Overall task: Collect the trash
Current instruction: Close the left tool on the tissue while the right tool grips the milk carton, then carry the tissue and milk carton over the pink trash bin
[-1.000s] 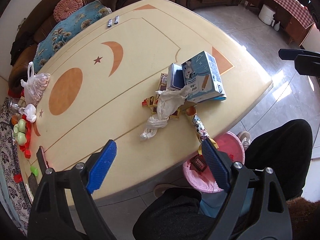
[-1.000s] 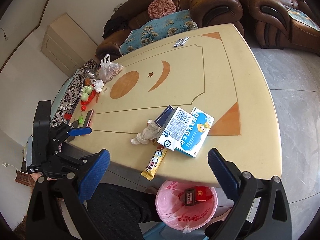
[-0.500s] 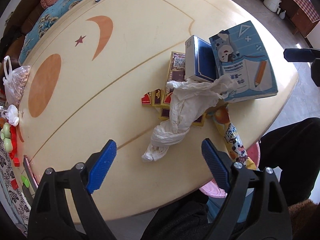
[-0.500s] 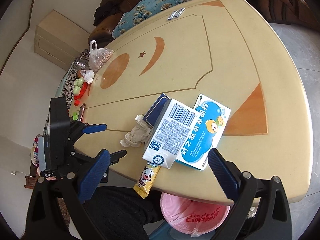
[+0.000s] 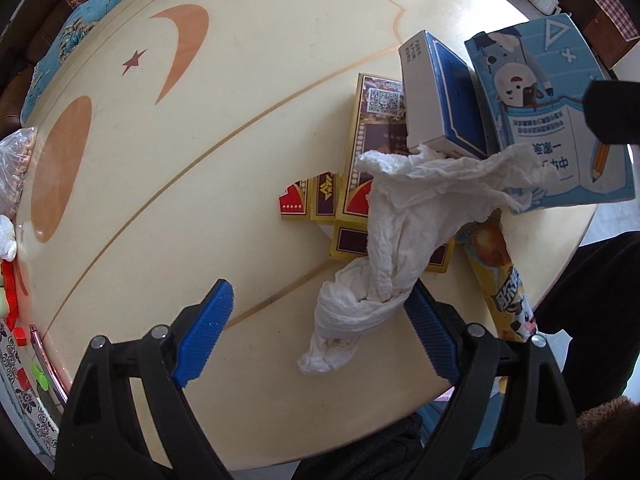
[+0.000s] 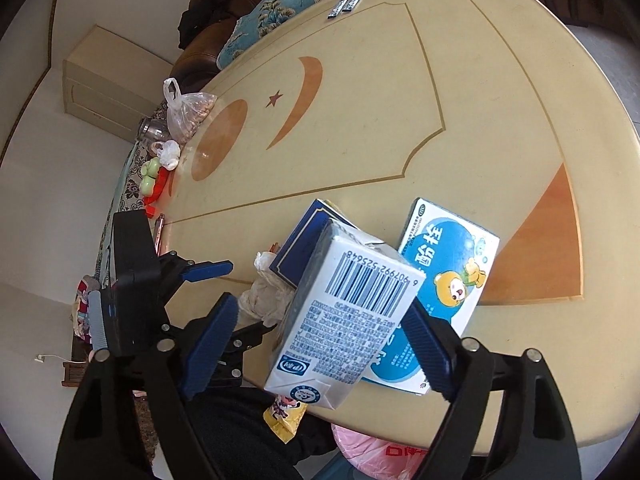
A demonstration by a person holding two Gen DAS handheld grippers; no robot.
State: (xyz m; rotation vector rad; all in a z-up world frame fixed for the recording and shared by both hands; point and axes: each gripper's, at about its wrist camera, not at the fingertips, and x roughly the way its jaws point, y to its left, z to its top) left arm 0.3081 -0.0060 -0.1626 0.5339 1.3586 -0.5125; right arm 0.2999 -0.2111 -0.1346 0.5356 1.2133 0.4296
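A crumpled white tissue [image 5: 392,236] lies on the yellow table [image 5: 224,128], draped over flattened red-and-gold boxes [image 5: 360,184]. My left gripper [image 5: 316,332] is open, low over the table, with the tissue's lower end between its blue fingers. A white milk carton with a barcode [image 6: 344,316] lies on a blue medicine box [image 6: 444,280]. My right gripper [image 6: 316,344] is open, with the carton between its fingers. A yellow snack wrapper [image 5: 500,280] hangs over the table's near edge. A dark blue box [image 5: 440,96] lies behind the tissue.
A pink-lined bin [image 6: 380,452] stands on the floor below the table's near edge. A plastic bag of nuts [image 6: 188,112], a jar and small toys sit at the table's left end. Brown sofas stand behind the table.
Both grippers have come down and forward toward the table. The tissue now lies between the left fingers and the milk carton between the right fingers. Nothing is gripped.
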